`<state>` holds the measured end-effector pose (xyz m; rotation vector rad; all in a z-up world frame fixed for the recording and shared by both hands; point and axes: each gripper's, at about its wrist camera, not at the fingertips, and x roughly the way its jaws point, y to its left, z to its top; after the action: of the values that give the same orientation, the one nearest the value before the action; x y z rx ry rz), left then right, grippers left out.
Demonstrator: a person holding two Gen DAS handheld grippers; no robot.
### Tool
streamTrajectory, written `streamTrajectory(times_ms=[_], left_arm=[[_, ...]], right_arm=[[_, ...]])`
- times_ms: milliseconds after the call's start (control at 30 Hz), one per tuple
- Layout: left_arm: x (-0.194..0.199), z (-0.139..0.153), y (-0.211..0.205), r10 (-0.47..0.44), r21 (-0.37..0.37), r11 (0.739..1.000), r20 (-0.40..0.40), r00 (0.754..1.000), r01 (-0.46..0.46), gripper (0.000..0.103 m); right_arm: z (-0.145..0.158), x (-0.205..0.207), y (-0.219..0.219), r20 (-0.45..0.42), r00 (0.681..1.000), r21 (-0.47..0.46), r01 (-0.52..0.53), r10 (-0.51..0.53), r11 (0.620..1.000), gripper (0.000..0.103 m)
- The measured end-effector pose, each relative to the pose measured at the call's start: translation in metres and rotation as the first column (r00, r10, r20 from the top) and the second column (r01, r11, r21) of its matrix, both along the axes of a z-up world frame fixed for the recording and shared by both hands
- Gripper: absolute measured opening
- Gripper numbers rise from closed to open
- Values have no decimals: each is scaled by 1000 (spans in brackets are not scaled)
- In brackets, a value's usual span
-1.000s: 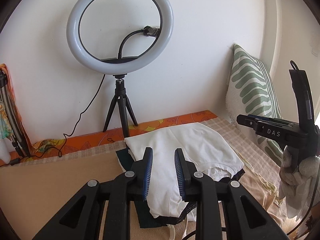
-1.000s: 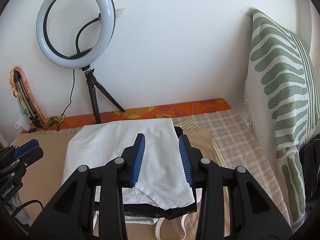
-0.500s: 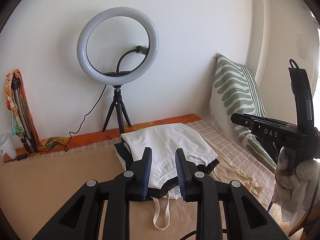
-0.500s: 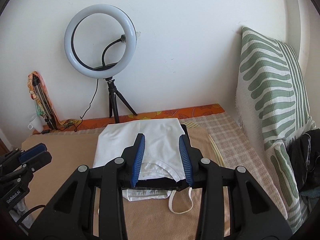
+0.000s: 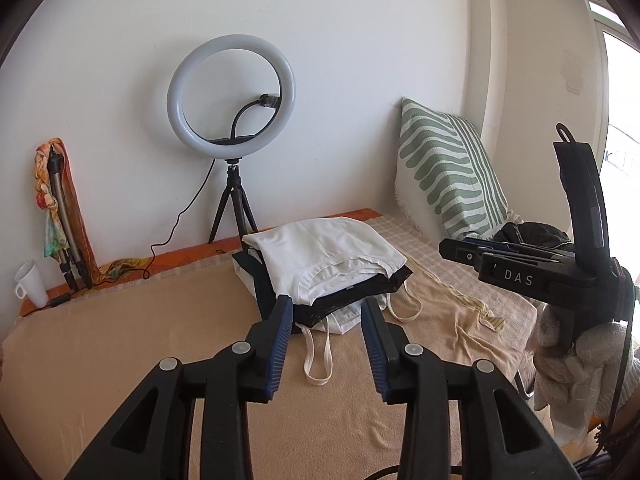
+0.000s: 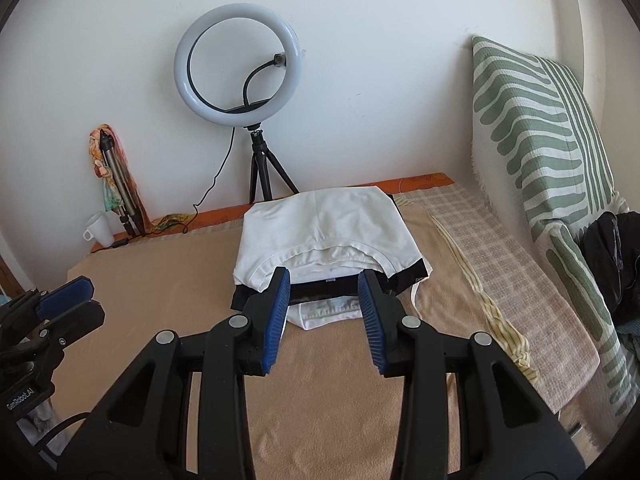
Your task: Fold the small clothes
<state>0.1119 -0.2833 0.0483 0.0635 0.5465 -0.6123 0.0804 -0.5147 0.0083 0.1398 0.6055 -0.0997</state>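
A stack of folded small clothes lies on the tan bed cover (image 5: 120, 344). A folded white garment (image 5: 328, 248) (image 6: 328, 228) is on top, over a black garment (image 5: 352, 294) (image 6: 320, 290) and another white one with loose straps (image 5: 318, 356). My left gripper (image 5: 326, 312) is open and empty, held back from the stack's near edge. My right gripper (image 6: 323, 286) is open and empty, also short of the stack. Each gripper shows at the side of the other's view: the right one (image 5: 500, 256), the left one (image 6: 64, 300).
A ring light on a tripod (image 5: 232, 92) (image 6: 238, 64) stands at the wall behind the stack. A green striped pillow (image 5: 448, 168) (image 6: 532, 128) leans at the right. A white cup (image 5: 30, 288) (image 6: 98, 230) and a folded tripod (image 5: 60, 208) stand at the left. Dark clothes (image 6: 612, 260) lie far right.
Both grippers have pulled back from the stack, which now sits farther away, and both jaws have opened wider. The folded white garment stays on top of the stack.
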Motion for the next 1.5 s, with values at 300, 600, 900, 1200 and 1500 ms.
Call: streamTrajectory(times_ms=[300, 600, 900, 1200, 1500], left_arm=[[-27, -33, 12, 8, 38, 999, 18, 1000, -8, 55], [-32, -38, 20, 28, 32, 999, 27, 999, -29, 88], [-35, -35, 28, 67, 60, 996, 61, 996, -71, 103], [-34, -40, 28, 126, 114, 985, 56, 990, -132, 103], [-38, -43, 26, 130, 137, 981, 68, 989, -138, 103]], right_arm=[[-26, -32, 26, -13, 1000, -26, 26, -27, 999, 51], [-36, -35, 38, 5, 1000, -70, 29, -29, 997, 81], [-43, -34, 32, 17, 999, -38, 47, -46, 998, 96], [-45, -31, 39, 27, 999, -60, 49, -47, 997, 103], [-49, -30, 43, 17, 999, -85, 49, -48, 995, 103]])
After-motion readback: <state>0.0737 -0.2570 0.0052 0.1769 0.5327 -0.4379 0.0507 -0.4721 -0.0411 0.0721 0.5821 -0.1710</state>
